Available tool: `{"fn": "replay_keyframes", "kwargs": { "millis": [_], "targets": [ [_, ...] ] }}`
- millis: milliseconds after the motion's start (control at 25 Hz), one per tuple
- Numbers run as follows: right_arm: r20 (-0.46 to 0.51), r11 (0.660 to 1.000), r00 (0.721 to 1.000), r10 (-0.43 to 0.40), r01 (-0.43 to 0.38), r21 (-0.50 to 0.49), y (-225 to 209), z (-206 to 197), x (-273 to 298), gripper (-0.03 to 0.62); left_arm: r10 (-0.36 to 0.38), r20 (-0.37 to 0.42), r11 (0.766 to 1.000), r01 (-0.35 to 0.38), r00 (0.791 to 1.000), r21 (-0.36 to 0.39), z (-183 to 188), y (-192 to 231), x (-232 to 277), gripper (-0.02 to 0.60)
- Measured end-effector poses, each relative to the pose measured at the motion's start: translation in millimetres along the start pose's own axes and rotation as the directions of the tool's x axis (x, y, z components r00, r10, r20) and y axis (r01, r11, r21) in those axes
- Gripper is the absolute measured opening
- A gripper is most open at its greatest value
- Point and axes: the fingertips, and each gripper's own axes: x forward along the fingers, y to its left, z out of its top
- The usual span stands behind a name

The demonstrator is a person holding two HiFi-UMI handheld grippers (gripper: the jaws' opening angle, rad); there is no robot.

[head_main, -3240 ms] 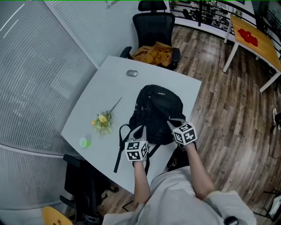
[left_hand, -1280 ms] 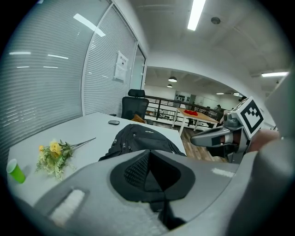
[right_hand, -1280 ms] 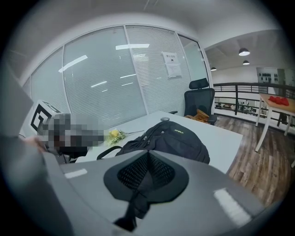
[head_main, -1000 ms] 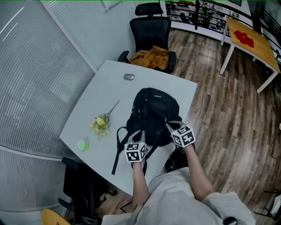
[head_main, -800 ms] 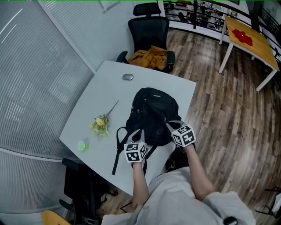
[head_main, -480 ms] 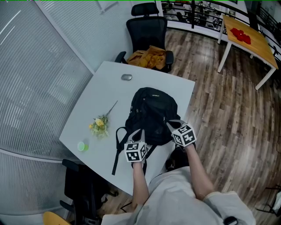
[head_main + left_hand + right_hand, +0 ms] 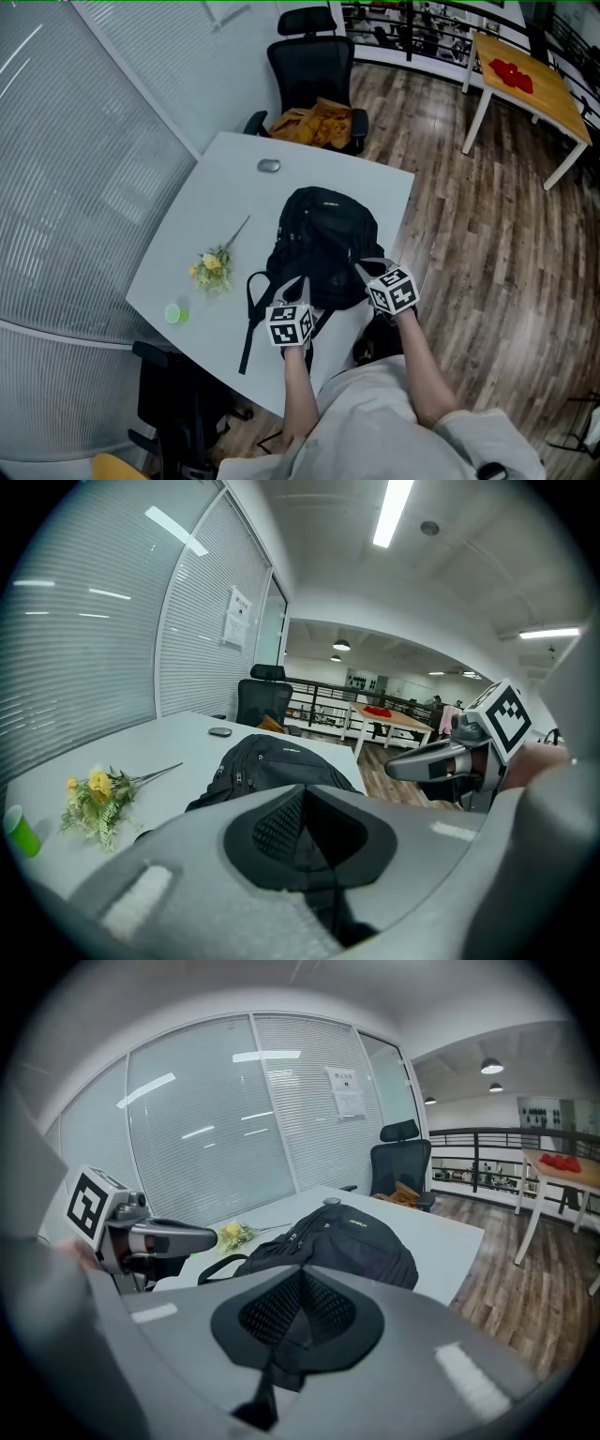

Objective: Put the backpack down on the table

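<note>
The black backpack (image 7: 323, 239) lies flat on the pale grey table (image 7: 234, 187), with its loose straps trailing toward the near edge. My left gripper (image 7: 292, 281) is at the near left corner of the backpack. In the left gripper view its jaws (image 7: 305, 832) are shut on a black mesh shoulder strap, with the backpack (image 7: 272, 761) just beyond. My right gripper (image 7: 366, 270) is at the near right corner. Its jaws (image 7: 295, 1321) are likewise shut on mesh strap padding, with the backpack (image 7: 347, 1237) ahead. Each gripper view shows the other gripper off to the side.
A bunch of yellow flowers (image 7: 214, 265) and a green cup (image 7: 175, 313) sit on the table's left. A small grey object (image 7: 269, 166) lies near the far edge. A black chair (image 7: 314, 66) with orange cloth stands behind, and a wooden table (image 7: 530, 80) is at the far right.
</note>
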Motion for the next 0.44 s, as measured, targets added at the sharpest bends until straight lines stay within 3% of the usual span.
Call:
{"fn": "replay_keyframes", "kwargs": {
  "millis": [440],
  "targets": [
    [-0.001,1.0,1.0,-0.001,0.001,0.001,1.0,-2.2,-1.3,0.0,-0.013,-0.013,1.0,0.013,1.0,0.001,-3.4,-3.9,1.0,0.0]
  ]
}}
